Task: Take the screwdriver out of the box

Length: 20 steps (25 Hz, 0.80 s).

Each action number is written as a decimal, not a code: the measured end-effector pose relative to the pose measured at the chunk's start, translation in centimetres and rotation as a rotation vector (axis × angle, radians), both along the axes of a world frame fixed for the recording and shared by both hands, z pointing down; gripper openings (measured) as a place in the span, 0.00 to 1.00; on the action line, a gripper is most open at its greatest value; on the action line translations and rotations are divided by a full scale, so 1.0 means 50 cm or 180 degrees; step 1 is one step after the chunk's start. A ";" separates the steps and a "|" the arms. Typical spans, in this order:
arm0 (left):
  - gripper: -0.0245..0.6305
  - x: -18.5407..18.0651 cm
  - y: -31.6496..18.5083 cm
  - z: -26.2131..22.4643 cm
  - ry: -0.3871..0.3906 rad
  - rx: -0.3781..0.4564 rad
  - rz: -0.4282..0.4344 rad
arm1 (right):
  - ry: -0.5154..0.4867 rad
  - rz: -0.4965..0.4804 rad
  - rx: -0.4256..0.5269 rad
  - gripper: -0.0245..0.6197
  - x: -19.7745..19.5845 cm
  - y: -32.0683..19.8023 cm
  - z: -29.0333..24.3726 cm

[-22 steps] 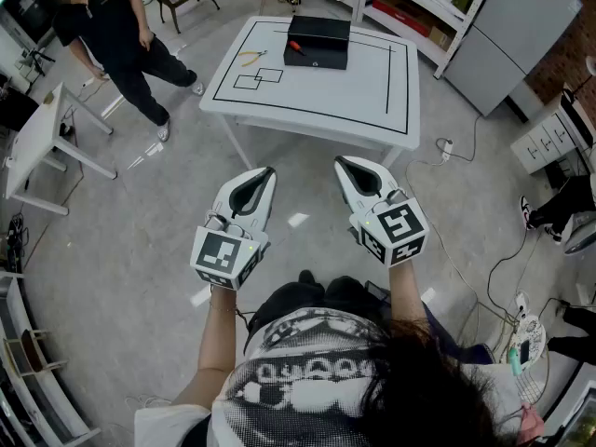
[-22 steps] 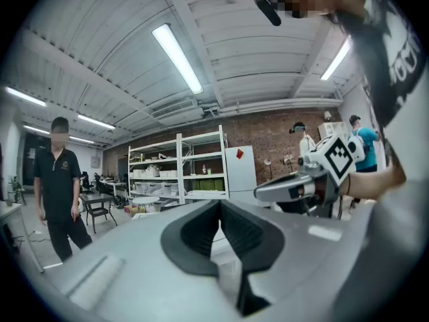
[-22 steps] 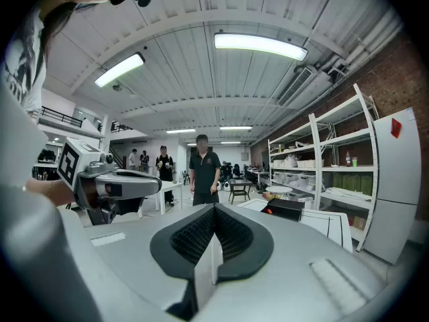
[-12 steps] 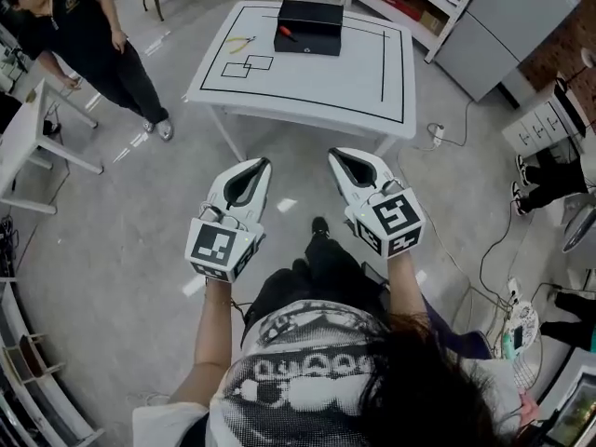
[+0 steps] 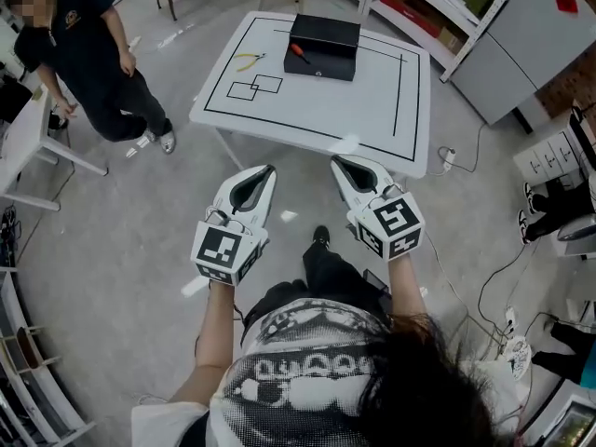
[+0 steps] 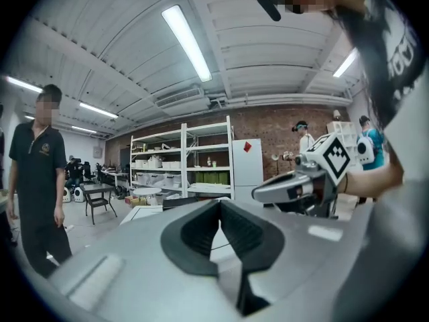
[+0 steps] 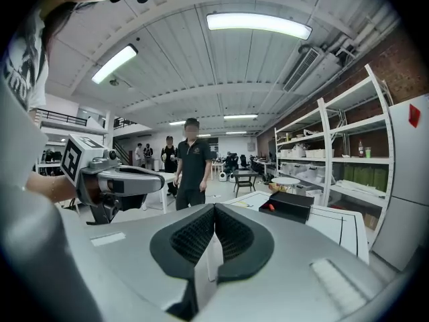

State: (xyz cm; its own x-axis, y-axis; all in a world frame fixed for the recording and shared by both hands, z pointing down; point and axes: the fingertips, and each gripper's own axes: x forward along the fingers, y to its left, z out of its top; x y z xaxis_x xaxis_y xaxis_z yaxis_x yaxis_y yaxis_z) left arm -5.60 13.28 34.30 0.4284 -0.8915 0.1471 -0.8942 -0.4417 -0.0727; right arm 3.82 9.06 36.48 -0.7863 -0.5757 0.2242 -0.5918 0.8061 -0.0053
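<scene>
Standing back from the tabletop (image 5: 372, 96), the operator held both claws out at about waist level over bare floor, well apart from the work. The left claw (image 5: 264, 173) was pressed together with nothing between its pads. The right claw (image 5: 342, 164) was likewise closed and empty. The black box (image 5: 321, 66) sat open at the far side of the tabletop, inside the taped outline. The screwdriver (image 5: 298, 51) lay in the box's left part, red handle showing. Its long axis appeared to run on a diagonal, handle toward the far left, though at this range it was too small to be sure. It lay ahead of both claws, across the gap of floor and most of the tabletop, and roughly on the line between them. Neither hand looked clearly nearer, though the right claw's tip sat a shade closer to the near edge. Yellow-handled pliers (image 5: 248, 60) rested on the tabletop left of the box. A bystander (image 5: 93, 54) stood off to the left. Judgement: approach not finished, and either claw would need to spread before reaching in.
</scene>
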 end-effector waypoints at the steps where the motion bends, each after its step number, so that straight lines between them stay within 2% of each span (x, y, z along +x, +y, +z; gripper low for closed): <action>1: 0.04 0.001 -0.026 0.001 -0.0004 -0.0014 -0.0016 | 0.0001 -0.0023 -0.0009 0.03 -0.001 -0.027 0.002; 10: 0.04 0.033 -0.248 -0.006 -0.0059 -0.0016 -0.0139 | 0.0005 -0.0163 -0.0126 0.03 0.024 -0.243 0.029; 20: 0.04 0.068 -0.348 0.006 -0.0162 -0.0079 -0.0179 | 0.0016 -0.0291 -0.0167 0.03 0.041 -0.344 0.050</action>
